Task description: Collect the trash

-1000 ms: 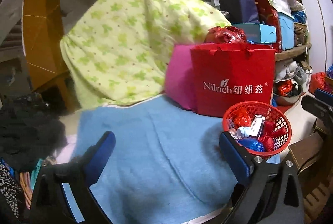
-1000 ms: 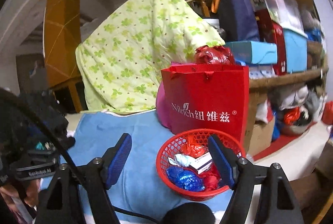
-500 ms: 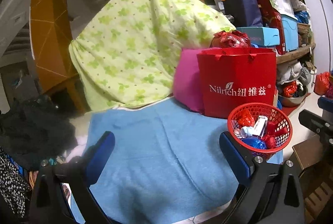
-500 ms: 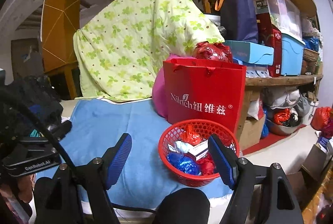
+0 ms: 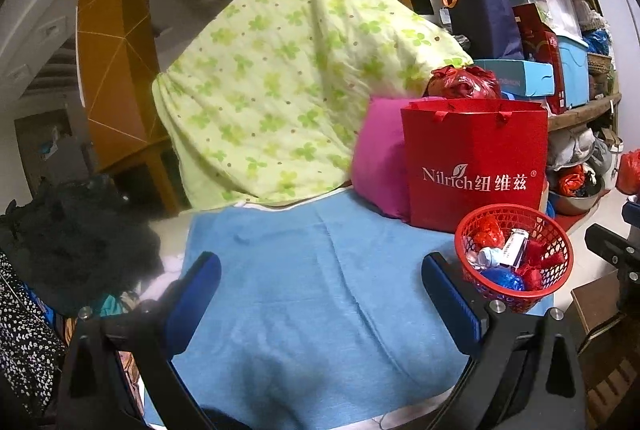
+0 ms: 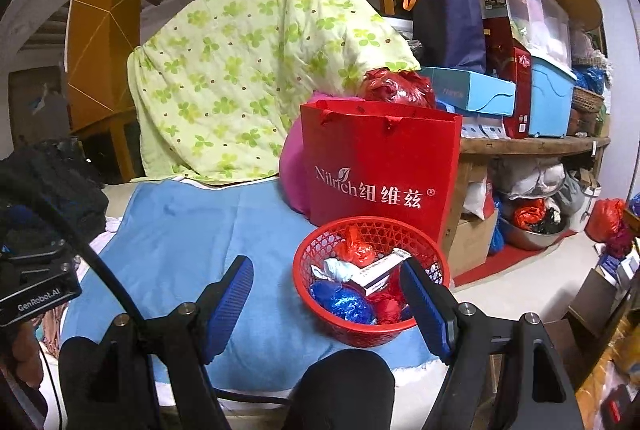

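A red mesh basket (image 6: pixel 424 246) stands on a blue towel (image 6: pixel 192 230) at its right front corner. It holds several wrappers, red, blue and white, and a small white box (image 6: pixel 380 270). It also shows in the left wrist view (image 5: pixel 560 242). My right gripper (image 6: pixel 326 288) is open and empty, held back from the basket with its right finger in front of the rim. My left gripper (image 5: pixel 320 284) is open and empty above the towel (image 5: pixel 300 262), left of the basket.
A red paper bag (image 6: pixel 384 166) stands behind the basket, with a pink cushion (image 6: pixel 294 170) and a green-patterned quilt (image 6: pixel 240 70) further back. Shelves with boxes and bags (image 6: pixel 520 78) fill the right. Dark clothes (image 5: pixel 68 230) lie at the left.
Both grippers have drawn back and risen a little, so the towel and basket look smaller and lower. Both stay open and empty. The basket has not moved.
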{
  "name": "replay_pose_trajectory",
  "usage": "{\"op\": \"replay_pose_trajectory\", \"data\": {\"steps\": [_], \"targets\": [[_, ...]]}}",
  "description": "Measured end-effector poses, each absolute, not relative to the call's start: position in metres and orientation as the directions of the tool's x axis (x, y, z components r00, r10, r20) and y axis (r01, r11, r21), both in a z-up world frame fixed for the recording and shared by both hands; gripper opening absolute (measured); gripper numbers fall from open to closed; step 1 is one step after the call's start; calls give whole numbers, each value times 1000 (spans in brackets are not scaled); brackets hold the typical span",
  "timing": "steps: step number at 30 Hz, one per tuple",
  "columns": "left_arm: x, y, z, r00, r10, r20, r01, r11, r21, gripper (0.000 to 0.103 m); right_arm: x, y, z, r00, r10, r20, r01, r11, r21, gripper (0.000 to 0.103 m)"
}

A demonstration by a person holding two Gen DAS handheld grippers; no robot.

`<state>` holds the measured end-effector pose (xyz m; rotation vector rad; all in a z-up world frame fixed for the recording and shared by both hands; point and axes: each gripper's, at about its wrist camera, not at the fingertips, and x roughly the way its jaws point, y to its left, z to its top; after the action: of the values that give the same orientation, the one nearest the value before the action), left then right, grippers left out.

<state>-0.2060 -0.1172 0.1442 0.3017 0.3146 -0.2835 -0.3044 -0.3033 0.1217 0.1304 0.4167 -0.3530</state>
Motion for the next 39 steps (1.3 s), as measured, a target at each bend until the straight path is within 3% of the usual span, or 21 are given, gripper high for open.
{"op": "replay_pose_trajectory", "data": {"steps": [39], "targets": [[-214, -121, 141, 912, -229, -341, 325, 909, 259, 100, -303, -301, 122, 861, -318, -397, 364, 930, 43, 79]]}}
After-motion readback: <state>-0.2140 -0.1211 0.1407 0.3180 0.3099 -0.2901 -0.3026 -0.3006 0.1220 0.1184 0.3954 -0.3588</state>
